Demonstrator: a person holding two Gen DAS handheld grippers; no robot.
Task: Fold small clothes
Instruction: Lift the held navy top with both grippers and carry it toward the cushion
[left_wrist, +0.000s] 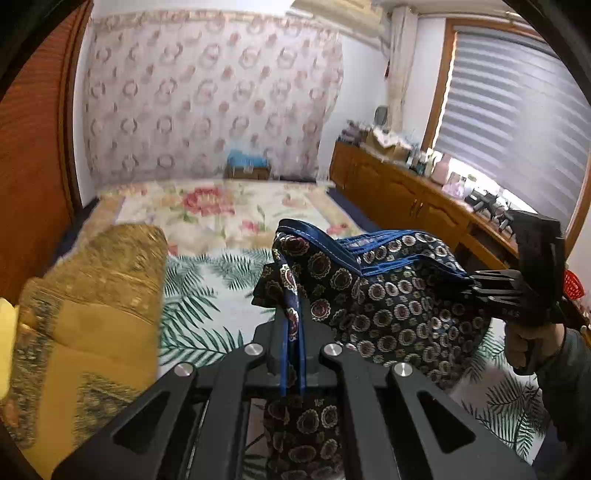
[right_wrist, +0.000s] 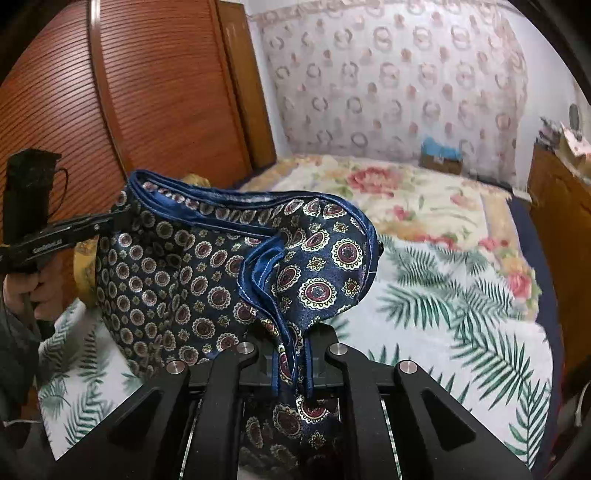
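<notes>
A small dark blue garment (left_wrist: 391, 295) with round medallion print and bright blue trim hangs in the air between both grippers, above the bed. My left gripper (left_wrist: 293, 354) is shut on one trimmed corner, with cloth bunched between its fingers. My right gripper (right_wrist: 291, 365) is shut on the opposite corner of the garment (right_wrist: 207, 273). In the left wrist view the right gripper (left_wrist: 476, 288) appears at the right, held by a hand (left_wrist: 532, 343). In the right wrist view the left gripper (right_wrist: 107, 221) clamps the far left edge. The cloth sags in a curve between the two grips.
Below lies a bed with a palm-leaf sheet (right_wrist: 461, 295) and a floral blanket (left_wrist: 221, 206). A yellow-brown patterned cushion (left_wrist: 92, 295) lies at the left. A wooden cabinet (left_wrist: 406, 192) with clutter stands at the right under a blind, and a wooden wardrobe (right_wrist: 147, 92) is on the left.
</notes>
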